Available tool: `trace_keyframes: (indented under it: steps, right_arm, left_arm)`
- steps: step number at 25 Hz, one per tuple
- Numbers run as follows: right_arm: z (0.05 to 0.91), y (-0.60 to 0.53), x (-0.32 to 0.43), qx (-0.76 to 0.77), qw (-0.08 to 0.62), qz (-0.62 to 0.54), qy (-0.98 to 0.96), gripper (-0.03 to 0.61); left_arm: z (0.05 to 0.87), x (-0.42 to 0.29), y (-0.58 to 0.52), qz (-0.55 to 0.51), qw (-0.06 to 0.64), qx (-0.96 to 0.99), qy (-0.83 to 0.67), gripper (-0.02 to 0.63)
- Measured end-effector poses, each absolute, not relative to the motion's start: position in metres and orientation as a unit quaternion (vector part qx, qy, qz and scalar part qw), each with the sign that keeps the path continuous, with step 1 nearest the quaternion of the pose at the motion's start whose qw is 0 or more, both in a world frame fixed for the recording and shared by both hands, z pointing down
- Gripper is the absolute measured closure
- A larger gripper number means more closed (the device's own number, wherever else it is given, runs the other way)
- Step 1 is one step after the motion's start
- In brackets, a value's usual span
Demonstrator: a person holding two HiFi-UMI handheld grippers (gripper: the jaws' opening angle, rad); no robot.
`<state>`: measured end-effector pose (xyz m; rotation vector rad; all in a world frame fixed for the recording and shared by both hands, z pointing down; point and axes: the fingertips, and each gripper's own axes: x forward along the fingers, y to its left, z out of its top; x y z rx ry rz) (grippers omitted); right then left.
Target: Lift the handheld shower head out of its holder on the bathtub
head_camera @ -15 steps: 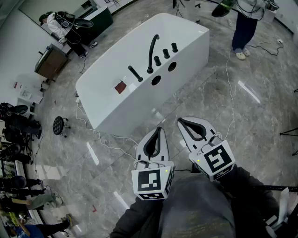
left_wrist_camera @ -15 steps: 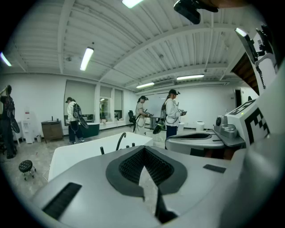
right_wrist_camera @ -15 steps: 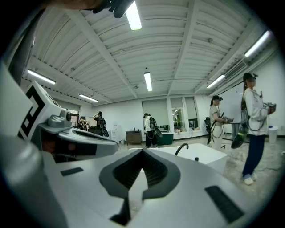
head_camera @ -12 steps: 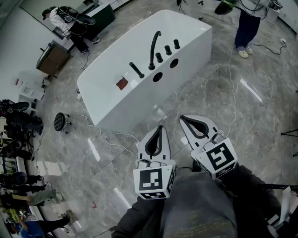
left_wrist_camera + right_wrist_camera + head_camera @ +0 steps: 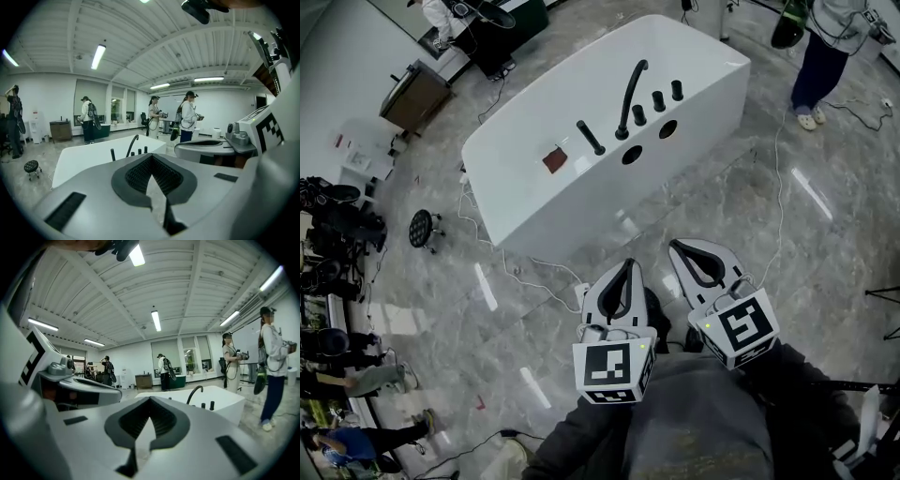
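Hovering empty over floor (image 5: 712, 202): left gripper (image 5: 628, 265) and right gripper (image 5: 674, 245), jaws of each pressed together, nothing between. Probably carried closed because approach was not finished; no reach possible from there. Well ahead of both stood white bathtub (image 5: 516, 187). Handheld shower head (image 5: 590, 138), black, sat slanted in holder on tub deck, untouched, left of curved spout (image 5: 631, 94) as grippers faced it. No brand or writing was legible; only square markers on gripper cubes, plus unreadable red-brown patch (image 5: 554, 160) beside shower head.

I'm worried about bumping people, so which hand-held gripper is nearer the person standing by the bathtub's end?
Right. The right hand-held gripper is on the person's side, though well short of them; the left hand-held gripper sits farther away beside it.
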<state>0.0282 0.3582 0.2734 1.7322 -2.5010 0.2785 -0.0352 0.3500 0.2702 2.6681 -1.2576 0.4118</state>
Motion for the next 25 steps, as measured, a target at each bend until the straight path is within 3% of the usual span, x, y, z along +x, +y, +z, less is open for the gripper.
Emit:
trace_keyframes:
  steps: [25]
  right_arm:
    - [0.289,0.15,0.007,0.578,0.073,0.11,-0.805,0.575]
  left_arm:
    - [0.291,-0.053,0.142,0.127,0.134,0.896,-0.405,0.611]
